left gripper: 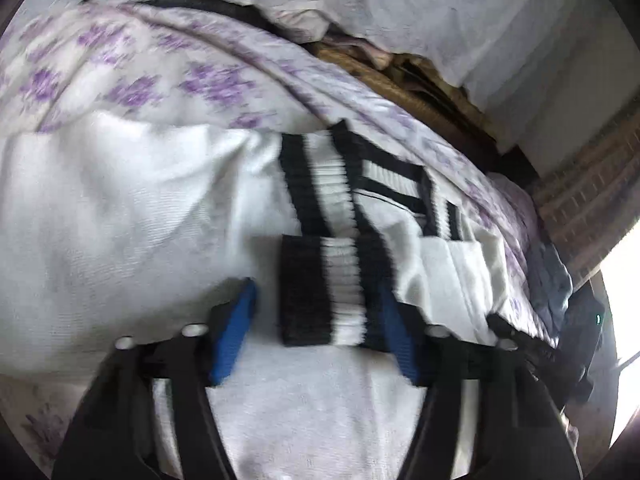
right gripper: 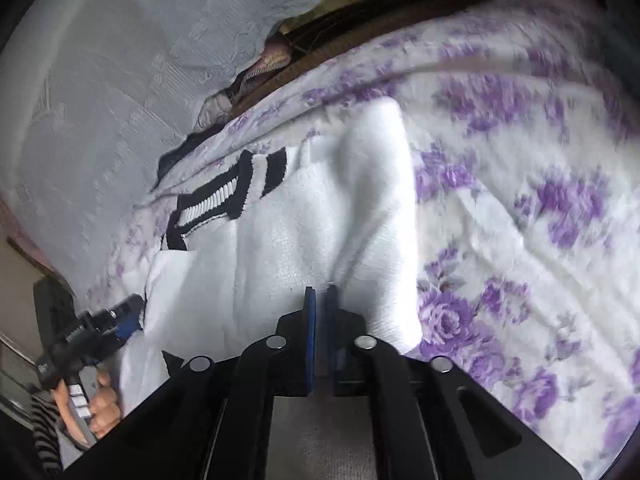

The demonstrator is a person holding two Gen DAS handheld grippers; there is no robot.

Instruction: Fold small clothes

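Note:
A white knitted sweater with black-and-white striped ribbing lies on a bed sheet with purple flowers. My left gripper is open, its blue pads on either side of a folded-over striped cuff; the left pad stands clear of it. In the right wrist view the sweater shows its striped collar at the far left. My right gripper is shut, its pads pinching a raised fold of the white knit near the sweater's right edge. A hand holds the left gripper at the sweater's left side.
The flowered sheet spreads wide to the right of the sweater. A white textured cloth rises behind the bed, with brown and pink fabric in the gap. Dark blue clothing lies at the right end of the bed.

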